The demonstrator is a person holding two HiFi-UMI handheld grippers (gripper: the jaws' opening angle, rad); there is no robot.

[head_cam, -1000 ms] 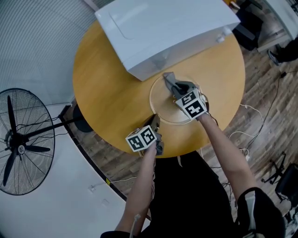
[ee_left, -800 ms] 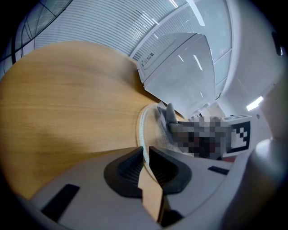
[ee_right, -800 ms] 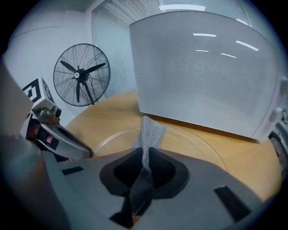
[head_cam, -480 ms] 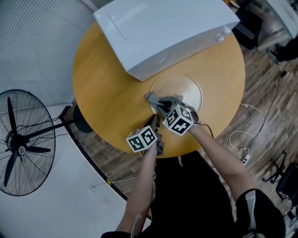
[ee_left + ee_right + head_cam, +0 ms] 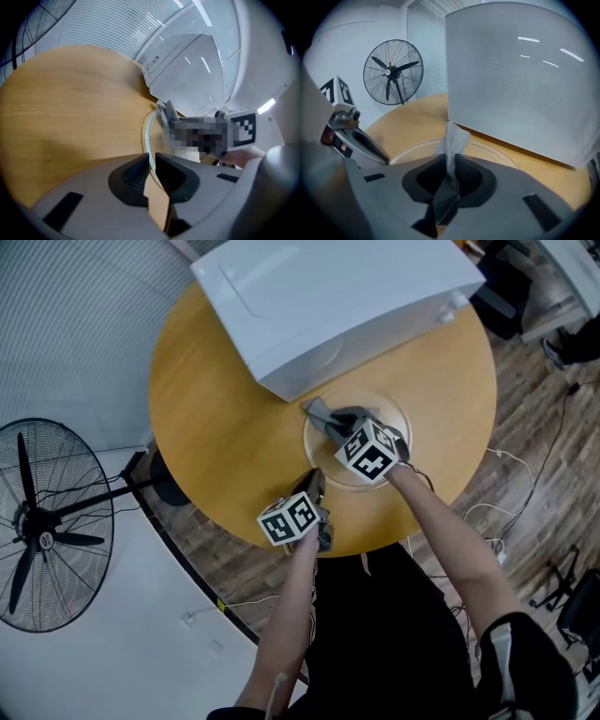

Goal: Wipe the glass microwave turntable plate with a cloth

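The clear glass turntable plate (image 5: 391,415) lies on the round wooden table (image 5: 216,399), just in front of the white microwave (image 5: 328,296). My left gripper (image 5: 316,487) is at the plate's near-left edge, its jaws shut on the rim (image 5: 146,136). Over the plate's left half my right gripper (image 5: 343,429) is shut on a grey cloth (image 5: 326,414). The cloth (image 5: 451,138) sticks out past the jaws and hangs onto the plate (image 5: 497,157) near the microwave (image 5: 520,79). From the left gripper view the cloth (image 5: 168,110) rests on the glass.
A black standing fan (image 5: 37,521) is on the floor left of the table, also seen as the fan (image 5: 393,70) from the right gripper. Cables lie on the wooden floor (image 5: 525,484) at the right. The microwave covers the table's far part.
My right gripper dragged the cloth across the plate toward its near-left edge, then back toward the microwave. My left gripper has stayed on the rim.
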